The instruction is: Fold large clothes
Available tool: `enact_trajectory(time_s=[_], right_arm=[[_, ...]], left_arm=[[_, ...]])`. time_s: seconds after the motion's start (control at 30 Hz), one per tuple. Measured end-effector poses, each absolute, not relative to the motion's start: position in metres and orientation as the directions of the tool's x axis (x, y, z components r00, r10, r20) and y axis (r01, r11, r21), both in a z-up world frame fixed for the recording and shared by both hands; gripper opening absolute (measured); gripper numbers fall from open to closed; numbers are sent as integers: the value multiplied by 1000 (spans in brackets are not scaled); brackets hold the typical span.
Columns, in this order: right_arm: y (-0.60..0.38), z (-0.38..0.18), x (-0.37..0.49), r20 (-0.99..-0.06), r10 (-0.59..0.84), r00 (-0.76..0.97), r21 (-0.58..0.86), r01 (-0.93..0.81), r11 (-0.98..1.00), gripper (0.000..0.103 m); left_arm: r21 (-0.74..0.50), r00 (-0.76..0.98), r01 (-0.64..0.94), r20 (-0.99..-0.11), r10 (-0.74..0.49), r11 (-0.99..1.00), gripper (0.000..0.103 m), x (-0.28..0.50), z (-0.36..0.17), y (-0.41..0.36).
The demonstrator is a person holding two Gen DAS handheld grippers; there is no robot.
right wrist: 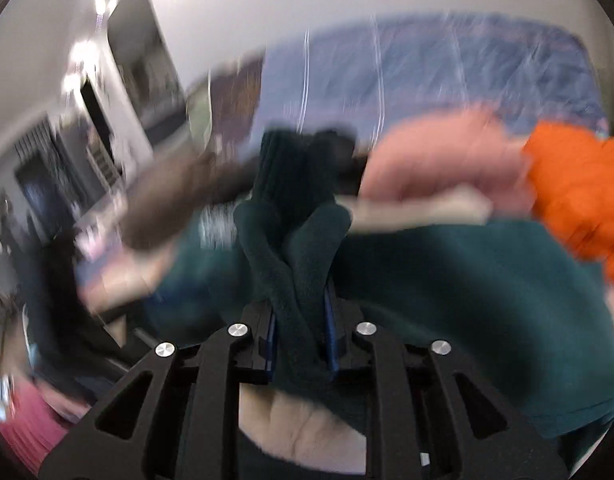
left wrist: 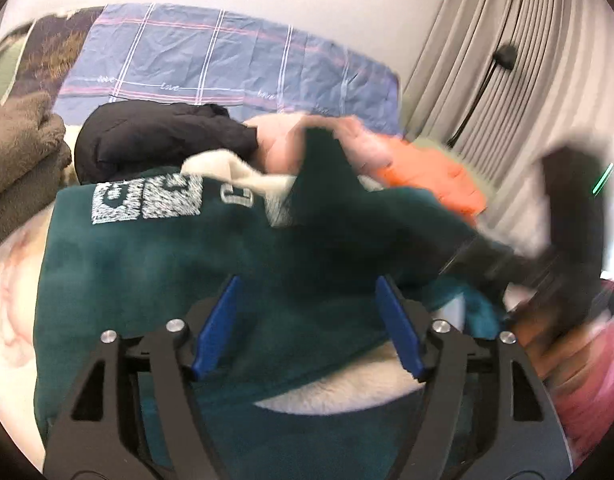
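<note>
Right gripper [right wrist: 303, 336]: closed on a bunched fold of the dark green sweatshirt [right wrist: 447, 280]; the cloth rises from between the blue pads [right wrist: 331, 344] in two thick ridges. View heavily blurred.

Left gripper [left wrist: 307, 320]: jaws wide apart, blue pads [left wrist: 217, 324] either side of the sweatshirt [left wrist: 187, 264], not pressing on it. Cloth lies under and between them; nothing held.

Sweatshirt: spread over a pale fleecy bed cover [left wrist: 347, 396], white block lettering [left wrist: 143, 200] on the far left part of it. A sleeve or edge is lifted to a peak at centre far. In the left view the right gripper [left wrist: 547, 276] shows only as a dark smear at the right edge of the garment.

Beyond the sweatshirt, left to right: brown fleece blanket [left wrist: 23, 160], black padded jacket [left wrist: 159, 140], cream garment [left wrist: 227, 168] partly on the sweatshirt, pink garment [left wrist: 291, 136], orange garment [left wrist: 435, 176]. Behind these, a blue checked pillow [left wrist: 227, 60] against the white wall. Pleated grey curtain [left wrist: 507, 52] at far right. Pink cloth [left wrist: 587, 372] at near right edge; cannot tell what it is.
</note>
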State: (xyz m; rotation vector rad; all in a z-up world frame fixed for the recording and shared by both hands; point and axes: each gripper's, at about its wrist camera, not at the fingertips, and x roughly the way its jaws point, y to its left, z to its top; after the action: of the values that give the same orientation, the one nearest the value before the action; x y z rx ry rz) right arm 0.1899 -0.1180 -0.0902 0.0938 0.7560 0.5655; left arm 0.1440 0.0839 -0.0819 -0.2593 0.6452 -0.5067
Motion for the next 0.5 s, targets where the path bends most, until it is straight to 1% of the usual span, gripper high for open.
enact_trajectory(time_s=[0.1, 0.2, 0.27, 0.3, 0.37, 0.43, 0.5], right_arm=[[-124, -97, 187, -610, 521, 597, 286, -448, 847, 22], [-123, -92, 176, -602, 529, 598, 290, -454, 842, 25], [-122, -92, 176, -601, 530, 598, 286, -458, 842, 27], [-121, -92, 172, -601, 526, 602, 276, -461, 843, 28], [-116, -92, 168, -600, 513, 614, 247, -469, 848, 32], [-112, -90, 164, -592, 526, 610, 240, -490, 838, 48], [-106, -90, 155, -589, 535, 606, 225, -513, 828, 55]], left_arm=[[-502, 643, 385, -456, -615, 774, 76, 150, -79, 95], [-556, 603, 375, -462, -651, 742, 77, 166, -78, 90], [-564, 576, 385, -472, -667, 731, 78, 176, -74, 80], [-560, 559, 395, -483, -674, 728, 80, 183, -71, 70], [-534, 546, 399, -515, -661, 746, 82, 195, -68, 55], [-489, 549, 390, -557, -623, 781, 83, 205, -67, 41], [-437, 561, 359, -605, -565, 825, 82, 216, -68, 29]])
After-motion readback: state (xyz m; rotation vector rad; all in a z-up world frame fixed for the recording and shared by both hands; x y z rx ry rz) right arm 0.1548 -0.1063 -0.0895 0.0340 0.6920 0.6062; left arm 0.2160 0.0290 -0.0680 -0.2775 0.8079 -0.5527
